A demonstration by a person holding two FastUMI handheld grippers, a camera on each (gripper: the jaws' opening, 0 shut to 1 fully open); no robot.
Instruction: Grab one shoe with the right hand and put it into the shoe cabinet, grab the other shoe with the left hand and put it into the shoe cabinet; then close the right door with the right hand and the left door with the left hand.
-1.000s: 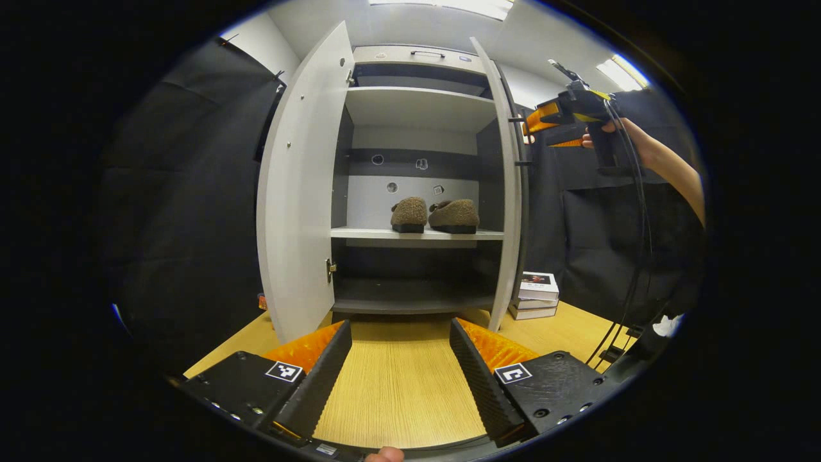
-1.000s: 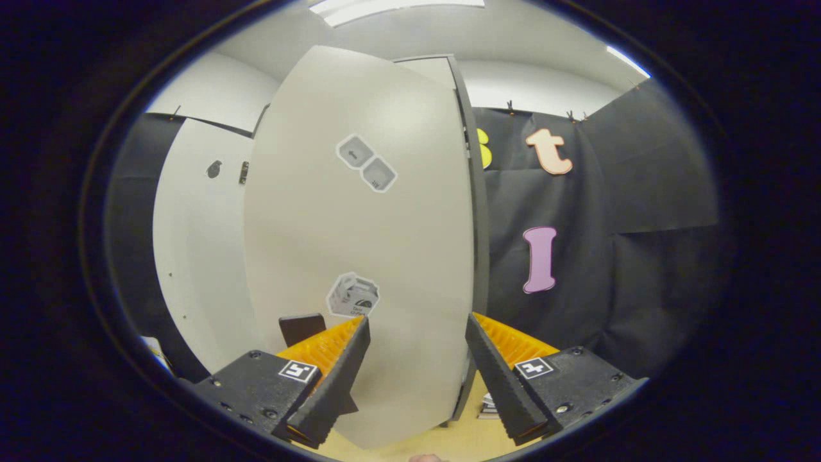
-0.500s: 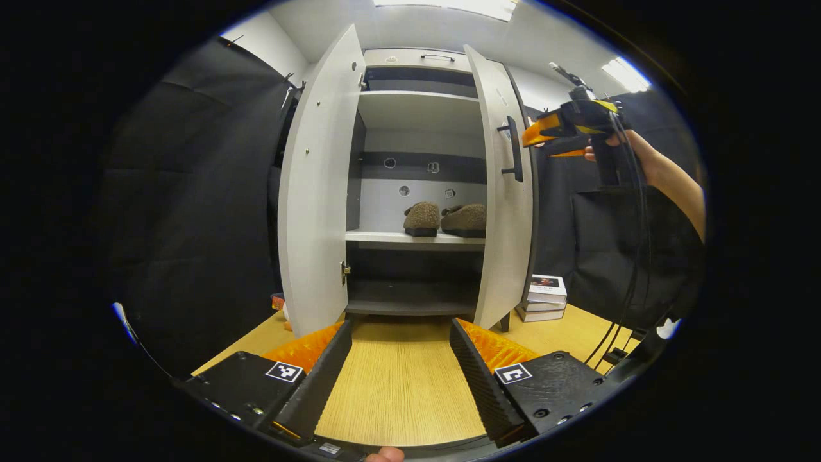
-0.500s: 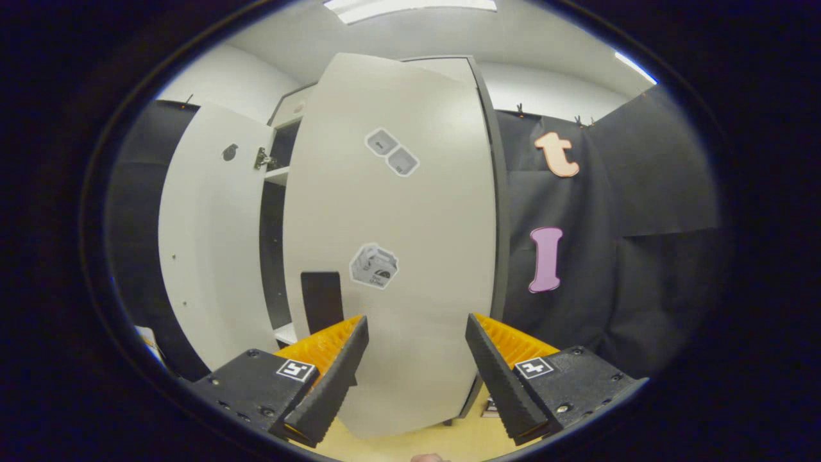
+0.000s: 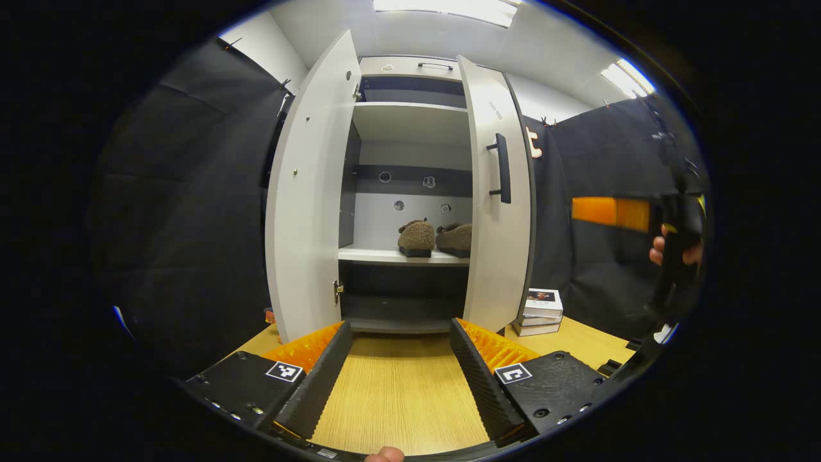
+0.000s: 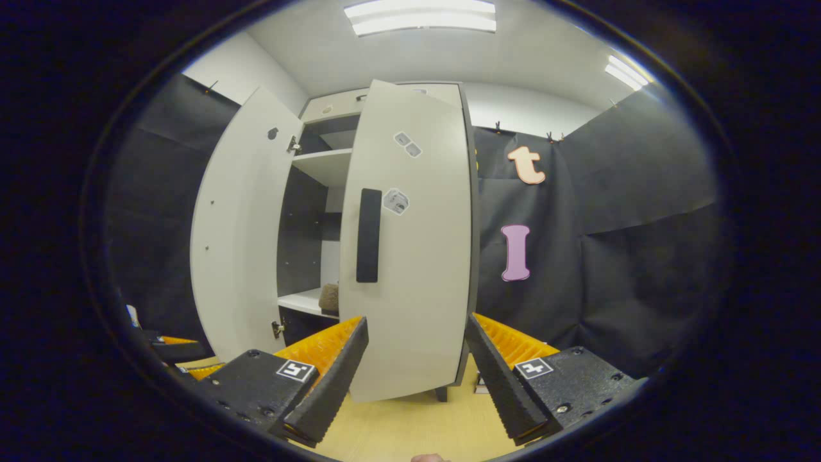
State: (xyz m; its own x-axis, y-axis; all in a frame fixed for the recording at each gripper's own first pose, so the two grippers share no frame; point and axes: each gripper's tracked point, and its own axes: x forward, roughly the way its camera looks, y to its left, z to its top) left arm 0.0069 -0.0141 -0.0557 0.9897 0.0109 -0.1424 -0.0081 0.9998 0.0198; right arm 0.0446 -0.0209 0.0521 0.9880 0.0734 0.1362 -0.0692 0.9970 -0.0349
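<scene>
Two brown fuzzy shoes (image 5: 435, 237) sit side by side on the middle shelf of the pale grey shoe cabinet (image 5: 410, 122). Its left door (image 5: 308, 199) stands wide open. The right door (image 5: 497, 212), with a dark handle (image 5: 502, 168), is swung partly shut. My left gripper (image 5: 401, 378) is open over the wooden table, in front of the cabinet. My right gripper (image 6: 417, 375) is open, away from the right door (image 6: 410, 244), with nothing between its fingers. In the left gripper view the right gripper (image 5: 616, 213) is blurred at the right, held by a hand (image 5: 673, 250).
A small stack of books (image 5: 540, 305) lies on the wooden table (image 5: 397, 398) right of the cabinet. A small orange thing (image 5: 269, 316) sits behind the left door. Black cloth walls surround the booth. The left gripper (image 6: 173, 350) appears low at the left of the right gripper view.
The right door has swung further toward shut. My right gripper has drawn back from the door and dropped lower. The left gripper has barely moved.
</scene>
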